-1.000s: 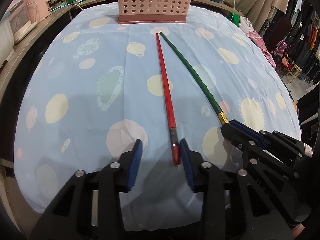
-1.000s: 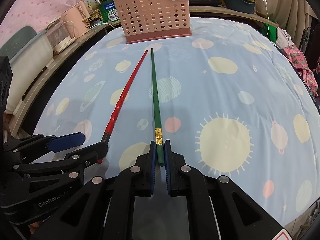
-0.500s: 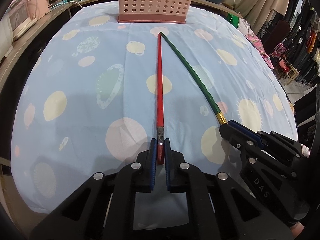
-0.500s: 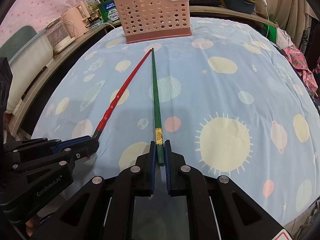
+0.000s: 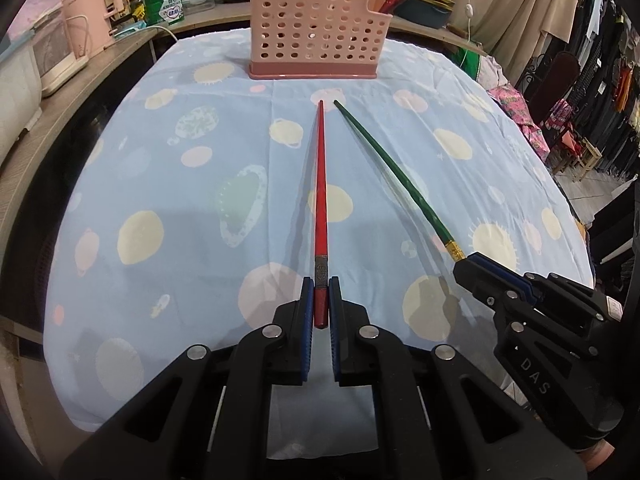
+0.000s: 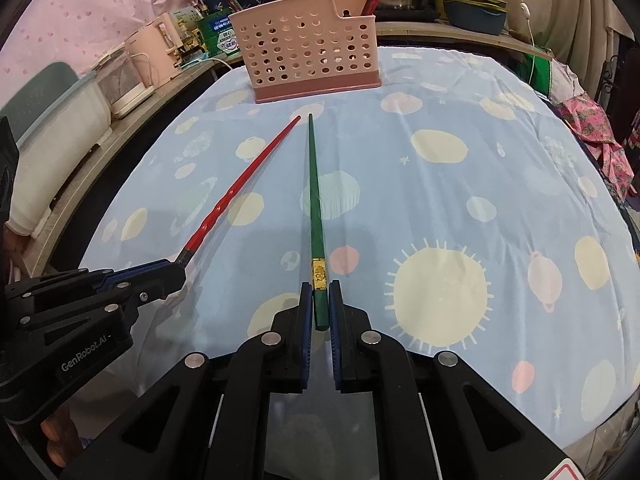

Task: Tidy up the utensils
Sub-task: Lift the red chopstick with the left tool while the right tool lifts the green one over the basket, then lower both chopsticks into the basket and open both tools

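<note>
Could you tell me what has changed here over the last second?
The left tongs closed onto the thick end of the red chopstick, swinging it nearly straight toward the pink utensil basket. The right tongs stayed shut on the green chopstick; the basket and tablecloth are unchanged.

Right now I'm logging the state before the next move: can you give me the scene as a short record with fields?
left gripper: shut on the thick end of the red chopstick
right gripper: shut on the thick end of the green chopstick
chopstick tips: pointing toward the holder, close together, not crossed
pink perforated plastic holder: upright at the far edge, chopsticks already standing in its right compartment
surface: blue planet-print cloth
</note>
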Demonstrator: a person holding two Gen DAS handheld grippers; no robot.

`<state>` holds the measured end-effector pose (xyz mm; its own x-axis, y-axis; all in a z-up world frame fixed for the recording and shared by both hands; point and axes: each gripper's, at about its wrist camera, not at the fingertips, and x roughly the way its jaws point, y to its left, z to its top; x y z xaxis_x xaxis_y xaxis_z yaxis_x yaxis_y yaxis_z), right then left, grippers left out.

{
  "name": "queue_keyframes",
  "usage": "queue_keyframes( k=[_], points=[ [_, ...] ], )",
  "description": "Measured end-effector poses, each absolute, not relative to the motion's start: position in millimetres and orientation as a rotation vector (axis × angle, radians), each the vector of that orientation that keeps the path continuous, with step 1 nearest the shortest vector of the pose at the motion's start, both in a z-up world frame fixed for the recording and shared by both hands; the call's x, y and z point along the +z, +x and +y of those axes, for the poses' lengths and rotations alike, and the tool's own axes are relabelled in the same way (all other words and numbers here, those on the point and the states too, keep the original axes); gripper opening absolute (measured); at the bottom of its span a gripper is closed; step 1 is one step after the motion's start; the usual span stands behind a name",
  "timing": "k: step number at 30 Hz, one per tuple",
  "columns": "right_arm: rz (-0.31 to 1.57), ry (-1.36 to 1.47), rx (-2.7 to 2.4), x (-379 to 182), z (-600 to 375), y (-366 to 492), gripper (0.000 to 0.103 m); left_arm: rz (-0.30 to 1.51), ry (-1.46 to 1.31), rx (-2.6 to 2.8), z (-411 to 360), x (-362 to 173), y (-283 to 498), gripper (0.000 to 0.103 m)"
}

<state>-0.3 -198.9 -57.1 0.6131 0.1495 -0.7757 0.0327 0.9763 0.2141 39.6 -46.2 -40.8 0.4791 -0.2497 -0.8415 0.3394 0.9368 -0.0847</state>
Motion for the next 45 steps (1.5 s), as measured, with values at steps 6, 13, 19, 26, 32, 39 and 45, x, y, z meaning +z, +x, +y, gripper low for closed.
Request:
queue_keyframes(
  k=[6, 13, 19, 26, 32, 39, 45],
  points=[
    [0.88, 0.205, 0.064, -45.5, -198.7, -2.9, 0.007, 0.977, 0.113, -0.35, -45.9, -31.0, 39.3, 0.007],
    [0.837, 0.215, 0.061, -27.7, -203.7, -6.0, 0.007, 0.949, 0.08, -0.345, -38.7, -14.5, 42.3, 0.007],
    [0.773, 0.23, 0.059, -1.8, -210.4, -8.7, 0.007, 0.89, 0.044, -0.352, -33.5, 12.5, 44.1, 0.007],
    [0.673, 0.264, 0.063, 39.8, -225.3, -4.6, 0.007, 0.795, 0.001, -0.358, -25.4, 53.8, 55.8, 0.007],
    [0.605, 0.297, 0.081, 69.0, -237.3, 11.4, 0.007, 0.713, -0.017, -0.351, -24.4, 86.9, 77.5, 0.007],
    [0.527, 0.298, 0.092, 98.3, -247.7, 39.9, 0.007, 0.647, -0.04, -0.352, -28.6, 119.9, 112.4, 0.007],
    [0.456, 0.281, 0.085, 125.0, -254.0, 68.9, 0.007, 0.588, -0.055, -0.352, -32.1, 150.7, 143.5, 0.007]
  ],
)
